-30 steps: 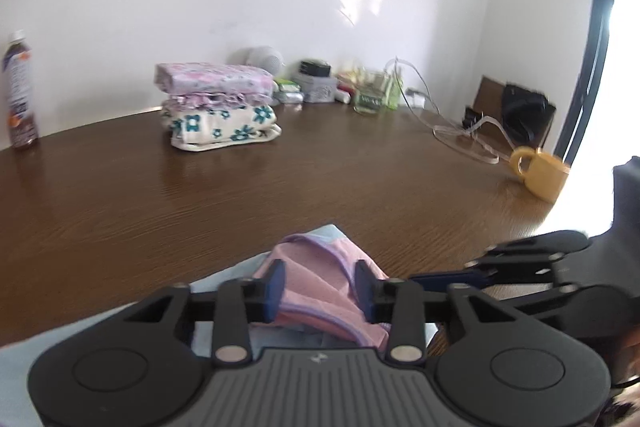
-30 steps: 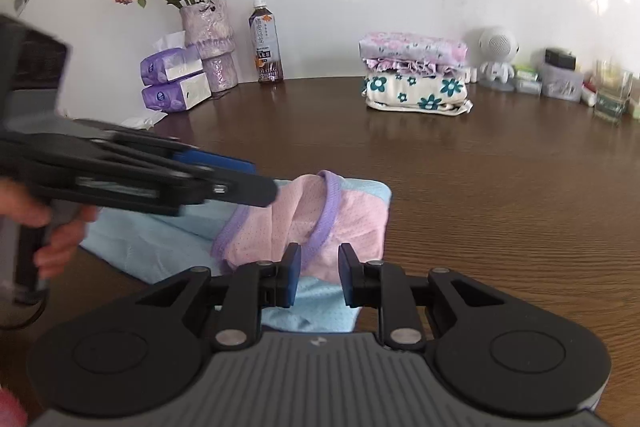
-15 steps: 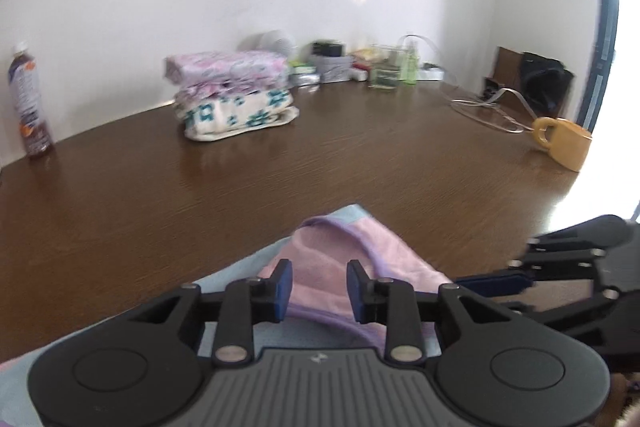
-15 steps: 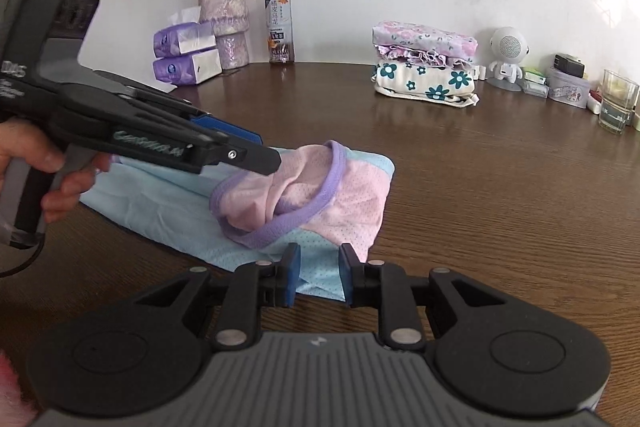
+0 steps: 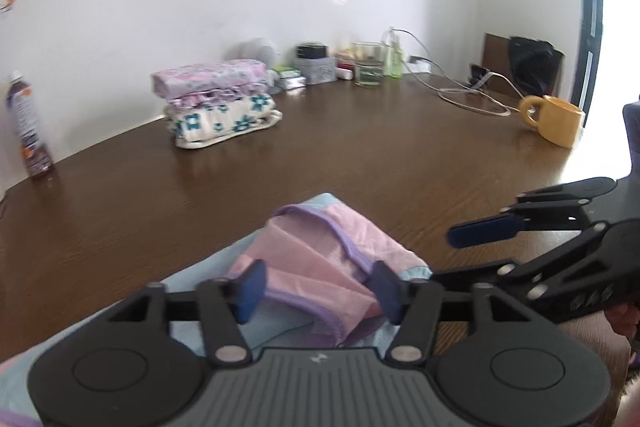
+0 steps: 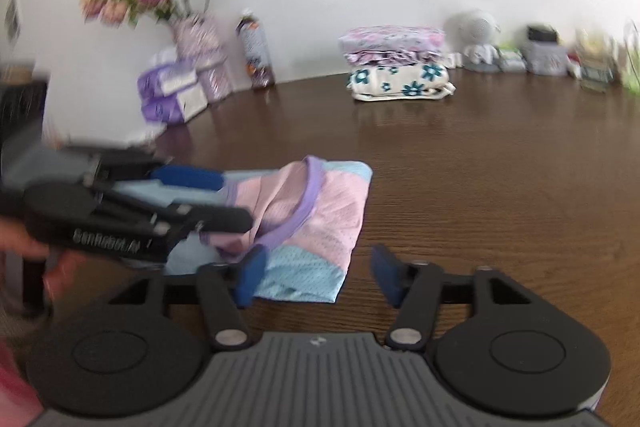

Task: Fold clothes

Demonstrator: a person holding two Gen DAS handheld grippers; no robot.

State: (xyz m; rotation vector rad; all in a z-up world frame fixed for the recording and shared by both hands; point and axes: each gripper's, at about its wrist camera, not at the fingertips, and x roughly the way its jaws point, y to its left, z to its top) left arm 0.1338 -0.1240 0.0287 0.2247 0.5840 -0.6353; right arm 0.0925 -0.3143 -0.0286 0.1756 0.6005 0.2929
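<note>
With both claws spread wide and empty, your left gripper [image 5: 316, 285] straddles the pink-and-blue garment [image 6: 320, 223], lying low in the frame's centre on the table [image 6: 500, 179], so close on its purple-trimmed edge [image 6: 308, 199] and fold flat. Half a second ago both sets of fingers were nearly together; your right gripper [image 6: 316, 277] has since opened.

both tools w/ jaws spread wide: left tool [image 5: 316, 287], right tool [image 6: 316, 275], nothing gripped.
</note>
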